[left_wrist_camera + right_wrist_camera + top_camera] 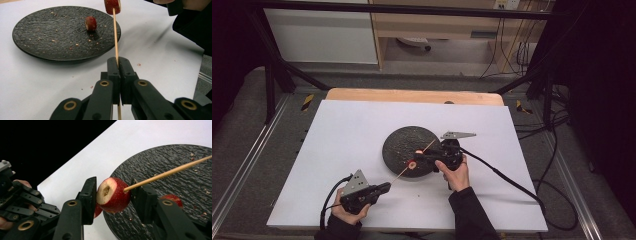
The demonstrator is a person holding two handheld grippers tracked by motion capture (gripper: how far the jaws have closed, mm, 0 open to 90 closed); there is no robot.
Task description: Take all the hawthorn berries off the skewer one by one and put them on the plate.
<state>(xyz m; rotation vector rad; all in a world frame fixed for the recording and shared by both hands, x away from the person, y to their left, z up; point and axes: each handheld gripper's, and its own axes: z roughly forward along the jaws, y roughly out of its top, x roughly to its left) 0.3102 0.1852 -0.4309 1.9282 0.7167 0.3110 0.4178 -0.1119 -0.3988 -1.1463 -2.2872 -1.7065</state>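
A thin wooden skewer (115,37) runs from my left gripper (118,60) up toward the black plate (50,37). That gripper is shut on the skewer's near end, low over the white tabletop (387,187). A red fruit piece (112,195) with a pale cut face is threaded on the skewer (170,172). My right gripper (113,182) is shut on this piece, one jaw on each side, just above the plate's near rim (416,159). A second red fruit piece (90,23) lies loose on the plate.
The round black plate (399,140) sits mid-table on a white sheet (337,150), strewn with crumbs. A few red crumbs lie on the sheet near the plate. Black cables trail from both grippers. A metal frame and a wooden cabinet stand beyond the table's far edge.
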